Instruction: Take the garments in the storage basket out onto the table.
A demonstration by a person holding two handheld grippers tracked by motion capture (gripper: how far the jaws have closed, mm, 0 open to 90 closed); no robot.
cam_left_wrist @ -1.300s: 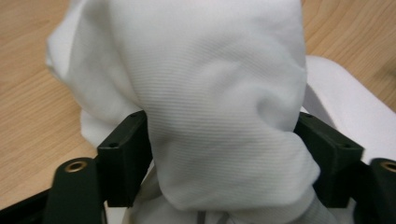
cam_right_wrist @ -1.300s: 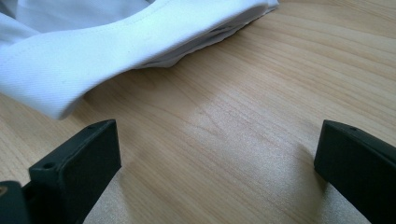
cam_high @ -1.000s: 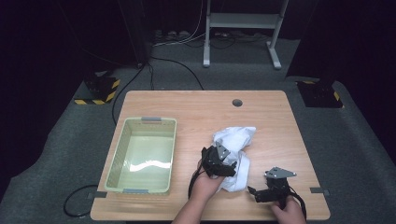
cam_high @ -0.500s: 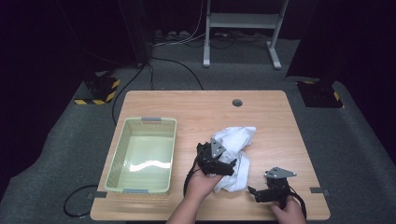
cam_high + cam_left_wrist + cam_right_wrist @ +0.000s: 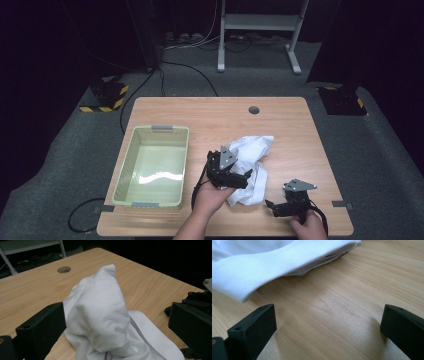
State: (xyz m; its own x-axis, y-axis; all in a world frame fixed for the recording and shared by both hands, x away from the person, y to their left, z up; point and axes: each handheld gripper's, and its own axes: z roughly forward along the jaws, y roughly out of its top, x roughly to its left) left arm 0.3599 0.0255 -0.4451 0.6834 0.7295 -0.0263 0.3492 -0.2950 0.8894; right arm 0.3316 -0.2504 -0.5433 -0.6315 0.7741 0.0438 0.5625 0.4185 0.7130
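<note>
A crumpled white cloth (image 5: pixel 254 148) lies on the wooden table (image 5: pixel 200 117), right of centre. My left gripper (image 5: pixel 241 180) hovers at the cloth's near left side, pointing right across it. In the left gripper view its jaws stand wide and have just been opening. A hump of the cloth (image 5: pixel 100 310) bulges between them, brushing the left jaw but not pinched. My right gripper (image 5: pixel 272 207) rests near the table's front right, jaws open over bare wood (image 5: pixel 332 312). A folded edge of the cloth (image 5: pixel 274 257) lies just ahead of it.
A pale green plastic basket (image 5: pixel 125 165) stands empty on the table's left half. A round cable hole (image 5: pixel 254 109) sits near the far edge. A white stand (image 5: pixel 260 22) and cables are on the dark floor behind. The other gripper (image 5: pixel 197 300) shows at the right of the left gripper view.
My left gripper has lifted a little and drifted left over the cloth's near side. The right gripper and the cloth have stayed put.
</note>
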